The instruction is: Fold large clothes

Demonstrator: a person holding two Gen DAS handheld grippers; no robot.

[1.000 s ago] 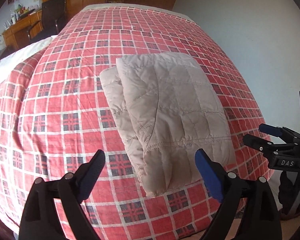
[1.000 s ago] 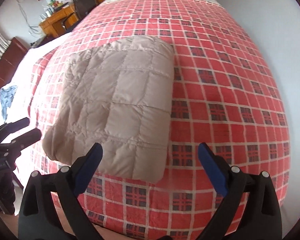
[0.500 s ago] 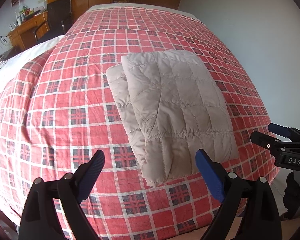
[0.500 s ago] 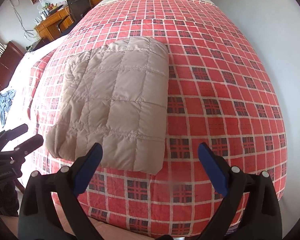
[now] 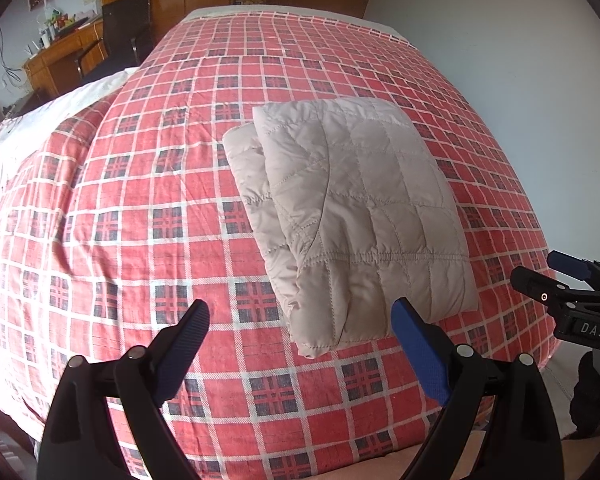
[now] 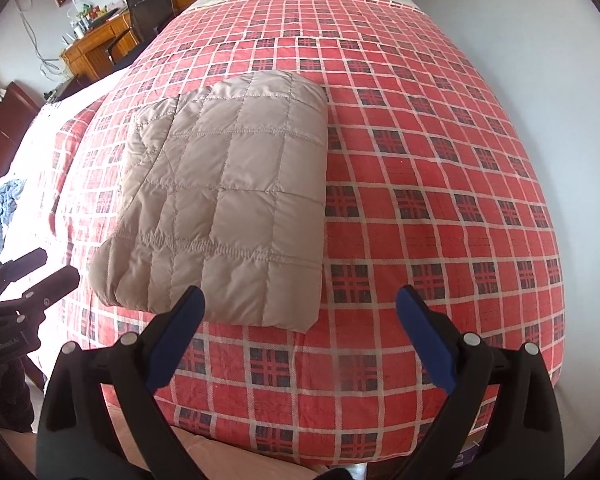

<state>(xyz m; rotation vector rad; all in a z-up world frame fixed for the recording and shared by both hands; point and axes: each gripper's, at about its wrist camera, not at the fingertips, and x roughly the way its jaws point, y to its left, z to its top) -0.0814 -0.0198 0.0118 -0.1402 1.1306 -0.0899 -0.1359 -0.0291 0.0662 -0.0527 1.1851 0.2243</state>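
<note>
Left wrist view: left claw (image 5: 300, 324) spread wide, released, nothing between its blue pads (image 5: 418, 354); it sits off the near edge of the bed (image 5: 140, 208), apart from the fabric. Folded beige quilted jacket (image 5: 356, 216) lies flat on the red plaid bedspread (image 5: 112, 240), right of centre, near the foot end. Fold is a compact rectangle, several layers stacked, layered edges showing along its left side, elastic-gathered seam running across the near part. Near corner of the jacket falls between the claw's fingers in the picture but is not touching them. Right claw (image 5: 556, 276) shows at the far right edge, side-on, off the bed's right corner; can't tell its spread from this view.

Right wrist view: right claw (image 6: 300, 316) also released, fingers far apart, empty, hanging over the near bed edge. Jacket (image 6: 228, 196) sits left of centre here, its near edge just past the left blue pad (image 6: 176, 340), no contact. Left claw (image 6: 32, 276) visible at the left edge, beside the bed. White wall (image 6: 540, 60) runs along the bed's right side. Wooden desk (image 6: 96, 40) with clutter and a dark chair (image 6: 148, 8) at the back left. Blue cloth (image 6: 2, 204) lies on white bedding at far left.
</note>
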